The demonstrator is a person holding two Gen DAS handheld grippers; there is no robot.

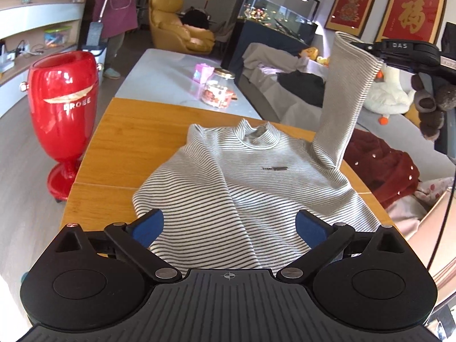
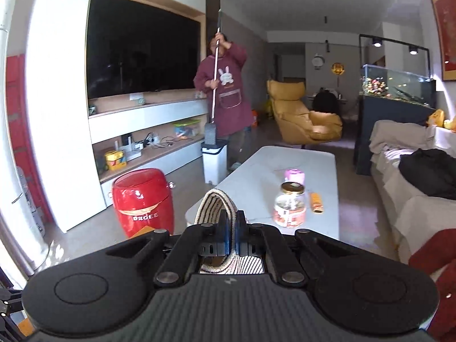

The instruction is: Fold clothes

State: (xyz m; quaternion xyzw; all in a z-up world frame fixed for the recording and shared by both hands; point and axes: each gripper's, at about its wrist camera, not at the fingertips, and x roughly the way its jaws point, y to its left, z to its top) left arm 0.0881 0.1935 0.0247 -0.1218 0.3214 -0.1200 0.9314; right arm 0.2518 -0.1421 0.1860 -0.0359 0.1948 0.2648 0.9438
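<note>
So you've got the right gripper (image 2: 232,235) pinched on the sleeve (image 1: 346,91), lifted off the striped shirt (image 1: 242,182) on the wooden table (image 1: 136,142), left gripper (image 1: 229,226) wide open over its hem, empty, so next you'd probably swing that sleeve across the chest.

The top (image 1: 250,176) is white with thin black stripes, the desk (image 1: 128,142) honey-yellow wood, the bin (image 1: 64,99) glossy red with gold lettering, the armchair (image 2: 299,114) mustard yellow, and the black gripper (image 1: 229,226) has blue pads (image 1: 149,225).
</note>
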